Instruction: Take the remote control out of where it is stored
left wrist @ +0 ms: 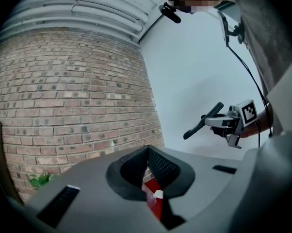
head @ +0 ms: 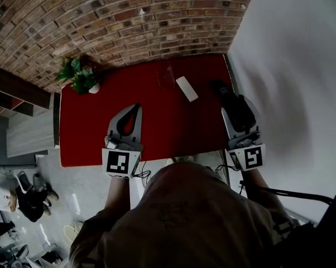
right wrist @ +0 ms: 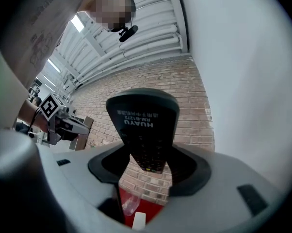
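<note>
Already the right gripper (head: 238, 117) is clamped on the black remote control (right wrist: 143, 125), held in the air near the red table's (head: 95, 133) 3 o'clock edge. At its 9 o'clock, the left gripper (head: 138, 107) is closed on nothing. Removal looks done; next probably comes a steady carry or set-down

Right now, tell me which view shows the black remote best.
The right gripper view: the remote fills the centre, its print readable. The head view shows only a dark shape in the right tool over the red table; the left gripper view shows it small, side-on, far off.
</note>
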Demonstrator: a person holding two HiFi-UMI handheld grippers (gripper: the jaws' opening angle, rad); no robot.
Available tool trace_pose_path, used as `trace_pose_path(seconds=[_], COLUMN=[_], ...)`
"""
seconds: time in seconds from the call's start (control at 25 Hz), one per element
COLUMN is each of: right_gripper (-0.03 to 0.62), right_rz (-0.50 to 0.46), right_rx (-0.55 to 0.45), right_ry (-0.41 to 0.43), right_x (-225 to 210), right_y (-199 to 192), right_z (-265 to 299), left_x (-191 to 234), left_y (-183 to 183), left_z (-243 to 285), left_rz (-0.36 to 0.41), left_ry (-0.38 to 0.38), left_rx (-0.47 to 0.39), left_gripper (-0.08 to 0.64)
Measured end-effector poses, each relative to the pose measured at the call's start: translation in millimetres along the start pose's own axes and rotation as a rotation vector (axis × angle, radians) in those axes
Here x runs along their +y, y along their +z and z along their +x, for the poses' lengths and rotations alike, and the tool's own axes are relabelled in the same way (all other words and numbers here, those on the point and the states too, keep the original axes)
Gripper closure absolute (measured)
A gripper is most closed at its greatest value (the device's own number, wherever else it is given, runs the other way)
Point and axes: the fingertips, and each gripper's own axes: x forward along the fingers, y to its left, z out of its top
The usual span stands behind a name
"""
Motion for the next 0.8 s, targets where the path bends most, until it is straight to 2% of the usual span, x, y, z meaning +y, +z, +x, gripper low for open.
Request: trace_pose_path(seconds=[0.08, 0.36, 0.6, 0.8], right_gripper=[0.345, 0.345, 0.345, 0.345], right_rz=[-0.004, -0.021, -0.090, -0.108], right_rx=[0.004, 0.037, 0.081, 0.140], right_ry=[0.006, 0.051, 0.109, 0.136], right_x=[1.1, 2.8, 1.7, -1.0], right_y=[-2.3, -18.6, -55.9, -98.9], right_z=[3.0, 27.9, 62.6, 91.2], left_x=[0.6, -3.7, -13.4, -14.4], left_y=[-6.4, -4.3, 1.6, 1.9], left_z=[-1.6, -4.9, -3.3, -4.2], left_rz=[0.000, -0.011, -0.025, -0.035], left_ry=[0.001, -0.013, -0.028, -0.019], left_rx=[0.019, 0.005, -0.017, -0.014], left_gripper=[0.549, 0.549, 0.549, 0.549])
